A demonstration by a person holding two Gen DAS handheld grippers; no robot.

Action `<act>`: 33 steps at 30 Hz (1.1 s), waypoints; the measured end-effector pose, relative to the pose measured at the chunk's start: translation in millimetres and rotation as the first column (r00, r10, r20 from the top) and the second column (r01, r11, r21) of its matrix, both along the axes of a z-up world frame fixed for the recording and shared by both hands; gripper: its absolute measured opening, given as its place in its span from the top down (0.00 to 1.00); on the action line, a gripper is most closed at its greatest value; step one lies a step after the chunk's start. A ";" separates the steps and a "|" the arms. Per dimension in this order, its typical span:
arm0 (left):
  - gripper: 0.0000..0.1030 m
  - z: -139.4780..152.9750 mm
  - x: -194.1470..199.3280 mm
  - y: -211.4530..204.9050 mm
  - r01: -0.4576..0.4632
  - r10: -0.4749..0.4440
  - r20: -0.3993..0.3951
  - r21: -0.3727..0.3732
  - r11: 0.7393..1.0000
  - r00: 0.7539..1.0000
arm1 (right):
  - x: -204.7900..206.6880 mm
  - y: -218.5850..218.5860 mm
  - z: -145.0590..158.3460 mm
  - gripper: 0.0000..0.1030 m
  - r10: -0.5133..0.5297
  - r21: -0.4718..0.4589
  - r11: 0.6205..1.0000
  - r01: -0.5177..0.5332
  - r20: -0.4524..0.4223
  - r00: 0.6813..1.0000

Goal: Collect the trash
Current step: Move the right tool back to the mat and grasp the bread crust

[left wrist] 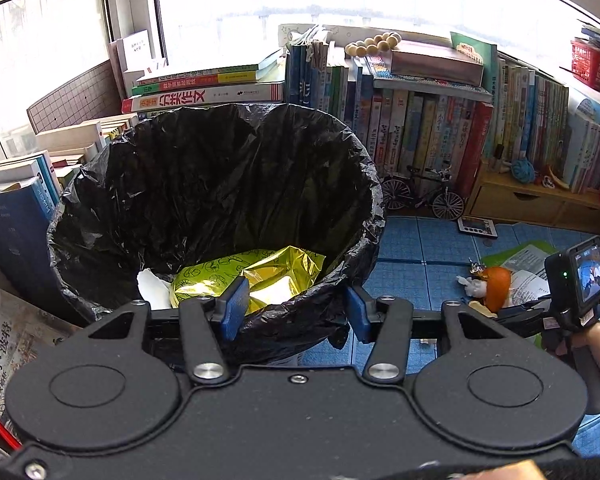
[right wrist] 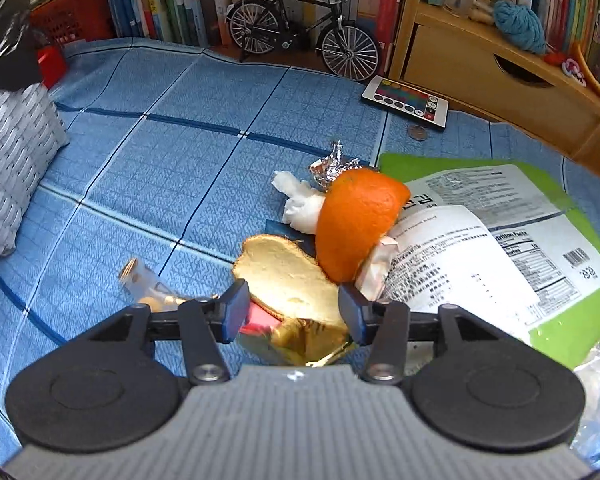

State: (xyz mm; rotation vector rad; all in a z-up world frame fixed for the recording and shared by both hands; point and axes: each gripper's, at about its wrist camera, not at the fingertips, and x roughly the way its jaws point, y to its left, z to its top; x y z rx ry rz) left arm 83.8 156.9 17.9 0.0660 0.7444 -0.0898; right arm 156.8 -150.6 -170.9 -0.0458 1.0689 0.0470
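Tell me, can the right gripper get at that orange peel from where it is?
Probably yes: the right gripper is open, and the orange peel stands just ahead, uncovered.

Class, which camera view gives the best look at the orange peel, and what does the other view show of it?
The right wrist view: the orange peel stands close and large among the scraps, its orange skin clearly visible just beyond the open fingers. In the left wrist view it is only a small orange patch at the far right on the blue cloth.
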 end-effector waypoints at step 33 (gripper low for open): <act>0.51 -1.3 -0.1 -1.4 0.008 -0.008 0.011 0.000 1.000 1.000 | -7.8 14.1 13.6 0.86 0.018 0.056 0.998 -0.020 0.029 0.999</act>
